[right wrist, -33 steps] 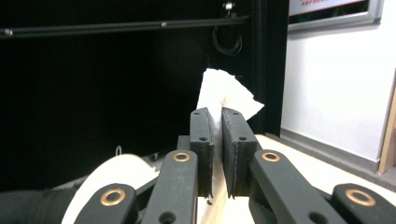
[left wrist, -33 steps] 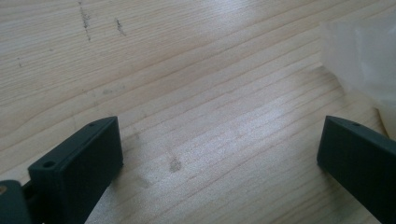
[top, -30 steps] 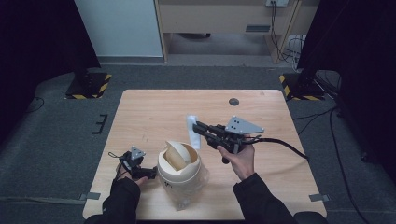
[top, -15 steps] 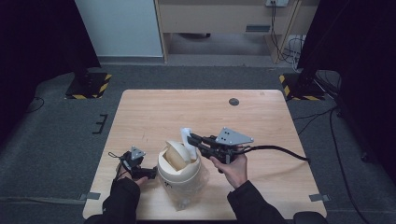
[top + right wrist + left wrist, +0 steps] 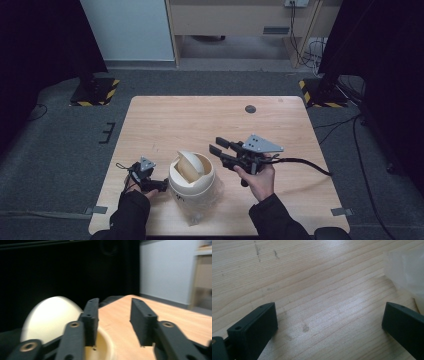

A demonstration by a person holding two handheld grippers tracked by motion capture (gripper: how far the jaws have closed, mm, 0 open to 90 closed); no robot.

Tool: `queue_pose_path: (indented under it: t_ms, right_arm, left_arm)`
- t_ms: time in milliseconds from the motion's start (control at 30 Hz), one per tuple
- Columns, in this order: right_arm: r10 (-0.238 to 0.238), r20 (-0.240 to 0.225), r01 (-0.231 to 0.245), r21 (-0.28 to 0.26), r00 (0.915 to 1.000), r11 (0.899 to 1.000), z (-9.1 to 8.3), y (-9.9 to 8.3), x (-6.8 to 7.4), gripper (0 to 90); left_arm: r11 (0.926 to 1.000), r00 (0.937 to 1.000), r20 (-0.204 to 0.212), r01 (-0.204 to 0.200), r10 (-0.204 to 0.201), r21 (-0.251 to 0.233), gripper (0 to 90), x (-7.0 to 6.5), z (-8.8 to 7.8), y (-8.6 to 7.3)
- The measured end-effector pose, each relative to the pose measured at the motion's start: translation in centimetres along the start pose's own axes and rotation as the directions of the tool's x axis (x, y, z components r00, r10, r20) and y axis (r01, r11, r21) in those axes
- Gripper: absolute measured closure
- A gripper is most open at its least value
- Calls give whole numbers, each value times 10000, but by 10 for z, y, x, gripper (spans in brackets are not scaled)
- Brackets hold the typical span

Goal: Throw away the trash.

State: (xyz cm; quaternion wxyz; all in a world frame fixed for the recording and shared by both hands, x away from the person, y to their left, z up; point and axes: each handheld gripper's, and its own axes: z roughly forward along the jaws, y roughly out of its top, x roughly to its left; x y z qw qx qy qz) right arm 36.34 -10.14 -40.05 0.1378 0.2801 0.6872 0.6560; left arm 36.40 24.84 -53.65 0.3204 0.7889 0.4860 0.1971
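A cream bin (image 5: 192,176) with a tilted swing lid stands near the table's front edge, on a clear plastic bag (image 5: 201,215). My right gripper (image 5: 216,146) hovers just right of the bin's top, open and holding nothing. In the right gripper view its jaws (image 5: 113,315) stand apart, with the cream lid (image 5: 48,317) to their left. My left gripper (image 5: 161,185) lies low on the table against the bin's left side. In the left gripper view it (image 5: 329,320) is wide open over bare wood, and the clear bag (image 5: 405,267) shows at the right.
The wooden table (image 5: 200,120) stretches away behind the bin. A dark round hole (image 5: 250,109) sits near its far edge. The right gripper's cable (image 5: 305,162) trails off to the right over the tabletop.
The right gripper carried a white piece left to the bin's lid, then drew back right and opened. The white piece is no longer between its jaws. The left gripper stayed put.
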Motion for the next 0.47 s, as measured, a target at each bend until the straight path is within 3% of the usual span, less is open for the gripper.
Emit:
queue_pose_path:
  t_ms: [100,233,333,467]
  right_arm:
    - [-104,934,92,140,9956,9999,-6,3,-15,449]
    - [-404,1804,227,992,9828,9948,-13,-7,-37,323]
    - [-553,2236,112,1937,9731,9810,-23,-22,-54,292]
    - [-376,2678,-357,2637,9627,9639,-38,-44,-74,276]
  left_arm:
    - [10000,10000,0,-3,3,3,0,0,0,0]
    - [10000,10000,1,-2,2,4,0,0,0,0]
    - [10000,10000,1,0,0,1,0,0,0,0]
    - [10000,10000,0,-1,1,-2,0,0,0,0]
